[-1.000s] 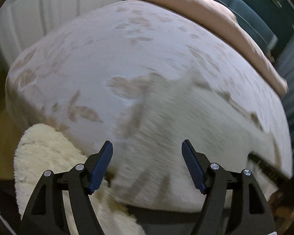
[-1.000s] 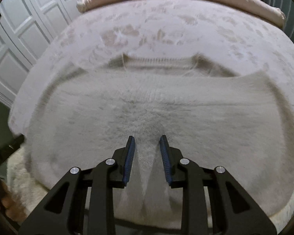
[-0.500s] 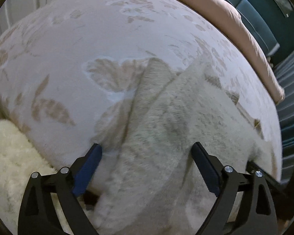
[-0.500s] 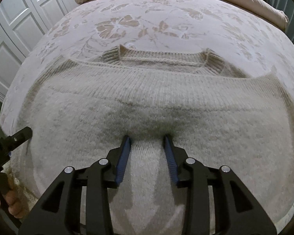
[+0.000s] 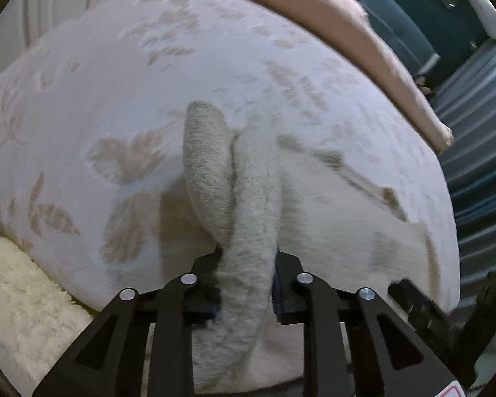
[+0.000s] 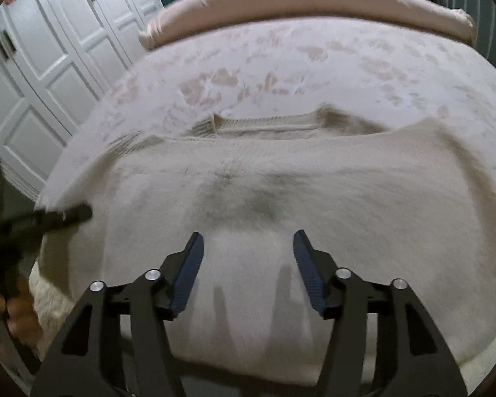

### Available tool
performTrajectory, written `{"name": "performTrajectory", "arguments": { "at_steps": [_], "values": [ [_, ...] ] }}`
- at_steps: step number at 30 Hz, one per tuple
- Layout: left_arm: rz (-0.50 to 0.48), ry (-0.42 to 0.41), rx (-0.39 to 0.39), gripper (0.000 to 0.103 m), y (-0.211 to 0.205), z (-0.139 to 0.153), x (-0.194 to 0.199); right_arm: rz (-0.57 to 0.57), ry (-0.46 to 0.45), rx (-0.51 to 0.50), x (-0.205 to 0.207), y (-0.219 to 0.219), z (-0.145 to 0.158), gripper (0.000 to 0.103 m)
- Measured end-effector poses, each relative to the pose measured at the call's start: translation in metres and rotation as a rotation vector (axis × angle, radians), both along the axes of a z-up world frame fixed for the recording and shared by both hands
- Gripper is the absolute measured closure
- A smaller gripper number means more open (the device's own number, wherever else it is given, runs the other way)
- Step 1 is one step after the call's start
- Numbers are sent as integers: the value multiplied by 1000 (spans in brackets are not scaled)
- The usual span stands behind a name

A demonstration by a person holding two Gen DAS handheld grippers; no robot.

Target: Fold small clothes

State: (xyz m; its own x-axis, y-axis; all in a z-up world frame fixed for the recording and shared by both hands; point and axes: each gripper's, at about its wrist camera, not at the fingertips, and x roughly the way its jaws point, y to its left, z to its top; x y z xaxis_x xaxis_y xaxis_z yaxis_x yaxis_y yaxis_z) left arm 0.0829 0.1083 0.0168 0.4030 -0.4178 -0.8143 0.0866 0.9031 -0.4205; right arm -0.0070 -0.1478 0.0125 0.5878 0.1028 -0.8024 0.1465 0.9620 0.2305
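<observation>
A cream knitted sweater (image 6: 347, 182) lies spread flat on the bed, with its ribbed collar (image 6: 268, 122) at the far side. In the left wrist view my left gripper (image 5: 246, 264) is closing, and its jaws pinch a raised fold of the sweater's edge (image 5: 208, 165). Its tip also reaches onto the sweater's left edge in the right wrist view, where the left gripper (image 6: 62, 215) is blurred. My right gripper (image 6: 248, 233) hovers over the sweater's near middle. Its jaws are opening and nothing is pinched between them.
The bed has a pale floral cover (image 5: 115, 82) and a pink bolster (image 6: 314, 0) along its far end. White wardrobe doors (image 6: 49, 49) stand to the left. A fluffy cream rug (image 5: 16, 297) lies beside the bed. A hand (image 6: 20, 324) shows at lower left.
My left gripper went from wide open to closed on a fold of the sweater's edge, which now stands up. My right gripper let go of the pinched fabric and spread its jaws.
</observation>
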Motion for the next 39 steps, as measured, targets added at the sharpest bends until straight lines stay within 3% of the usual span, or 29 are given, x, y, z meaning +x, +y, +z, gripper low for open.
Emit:
{"name": "performTrajectory", "arguments": {
  "at_steps": [4,7,10,12,15,18,20,22,24,27,32,39],
  "values": [
    [-85,-58,-48,91,-39,37,-10,-47,1,2,-49,-23,1,47],
    [-214,-128,-66,91,-92,70,-21,-118,10,57,-81,-50,0,47],
    [-334,-137,-96,91,-149,83,-32,-188,3,93,-104,-72,2,47],
    [-407,-142,-73,91,-190,77,-39,-225,-4,125,-115,-86,3,47],
    [-477,-64,1,91,-248,31,-43,-273,-7,161,-125,-104,0,47],
    [-484,-1,57,89,-266,-7,-48,-321,-5,215,-132,-117,-3,47],
    [-464,-70,61,86,-261,3,-59,-335,-14,226,-134,-123,-2,47],
    [-471,-87,44,64,-253,18,-62,-338,-23,222,-136,-126,1,47],
    [-439,-103,-27,45,-228,41,-65,-340,-29,225,-134,-129,3,47],
    [-389,-126,-74,31,-192,59,-69,-339,-47,275,-127,-137,8,44],
    [-289,-53,-18,29,-139,42,-77,-282,-79,390,-100,-137,15,31],
    [-203,72,37,29,-93,1,-95,-168,54,414,-55,-93,-14,30]
  ]
}}
